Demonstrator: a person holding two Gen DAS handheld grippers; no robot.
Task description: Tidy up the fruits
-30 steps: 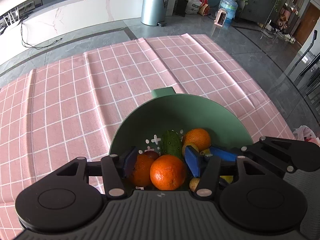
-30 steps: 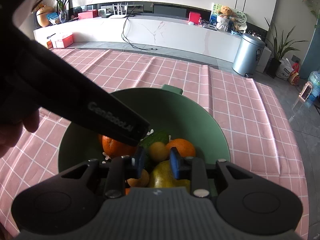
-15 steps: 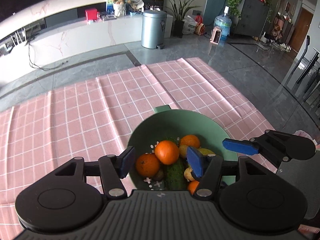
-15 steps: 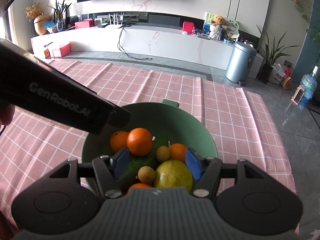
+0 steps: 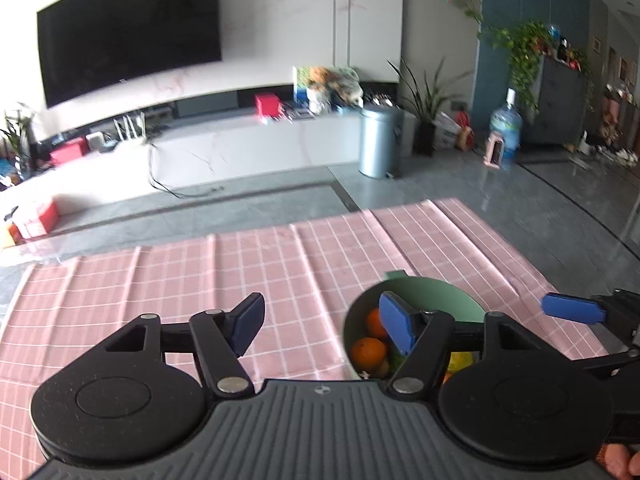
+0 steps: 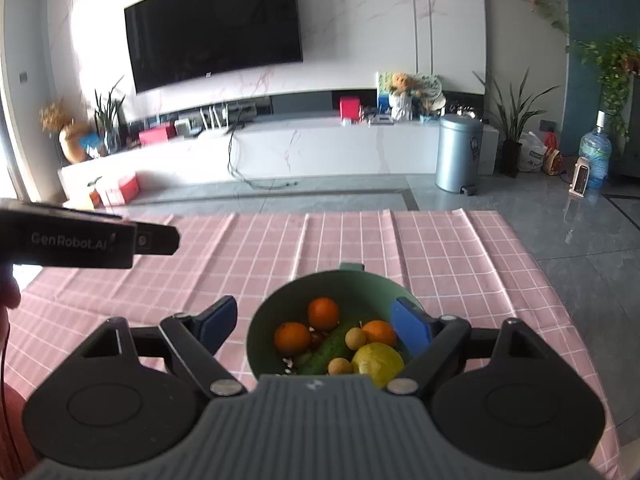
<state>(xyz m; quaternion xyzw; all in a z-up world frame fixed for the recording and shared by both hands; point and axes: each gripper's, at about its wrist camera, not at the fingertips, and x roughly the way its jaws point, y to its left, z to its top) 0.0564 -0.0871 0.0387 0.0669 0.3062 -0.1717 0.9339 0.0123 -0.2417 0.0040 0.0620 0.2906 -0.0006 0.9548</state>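
Note:
A green bowl (image 6: 360,284) sits on the pink checked tablecloth (image 6: 440,248) and holds several fruits: oranges (image 6: 323,313), a yellow lemon (image 6: 378,362), a green cucumber (image 6: 328,350) and small brown fruits. My right gripper (image 6: 314,326) is open and empty, raised above the bowl's near side. My left gripper (image 5: 320,326) is open and empty, above the cloth just left of the bowl (image 5: 440,294). The right gripper's blue pad (image 5: 572,308) shows in the left wrist view.
The table's far edge (image 6: 320,216) gives onto a grey floor. Beyond stand a white TV bench, a metal bin (image 6: 458,152), plants and a water bottle (image 6: 595,156). The left tool's black body (image 6: 80,242) reaches in at the left.
Both grippers have risen and pulled back from the bowl and opened wider. The left one has shifted left. The orange it held over the bowl now lies among the fruits.

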